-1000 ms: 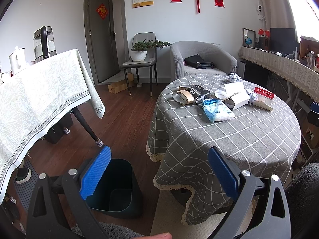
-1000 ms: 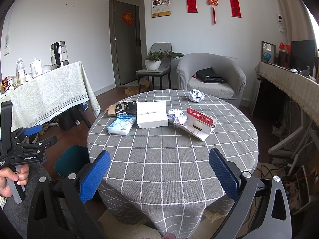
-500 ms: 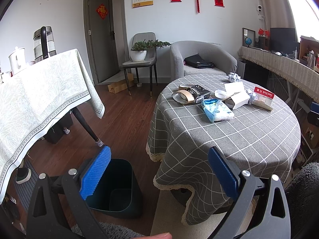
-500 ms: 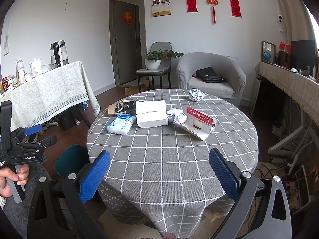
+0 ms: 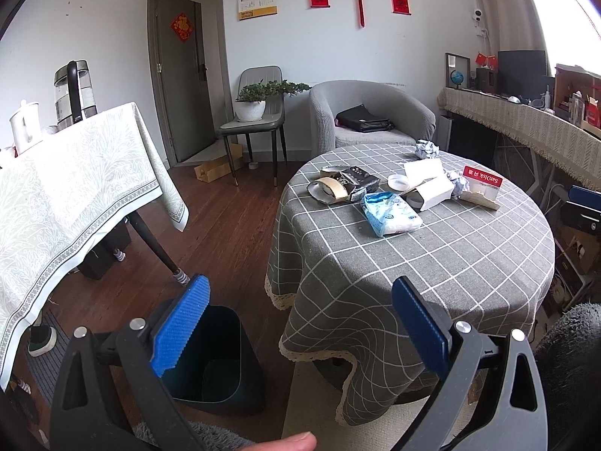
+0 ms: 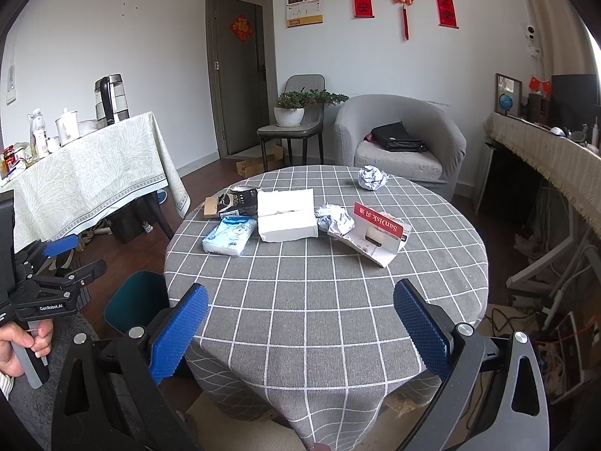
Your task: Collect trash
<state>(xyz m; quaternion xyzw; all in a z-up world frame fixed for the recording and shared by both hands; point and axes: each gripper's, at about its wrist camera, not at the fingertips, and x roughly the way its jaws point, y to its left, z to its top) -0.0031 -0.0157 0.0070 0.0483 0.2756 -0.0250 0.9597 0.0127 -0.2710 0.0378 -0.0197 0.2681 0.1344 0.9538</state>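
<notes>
Both blue-padded grippers, left and right, gaping wide with nothing in them; two crumpled foil balls at 12 o'clock on round grey checked table, dark teal plastic bin at 7

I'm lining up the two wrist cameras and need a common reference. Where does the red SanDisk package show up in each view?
Left wrist view: the red SanDisk package lies at the far right of the round table, past the white box.
Right wrist view: the package sits right of centre, beside a crumpled paper ball.
Shared landmark: the blue tissue pack.
</notes>
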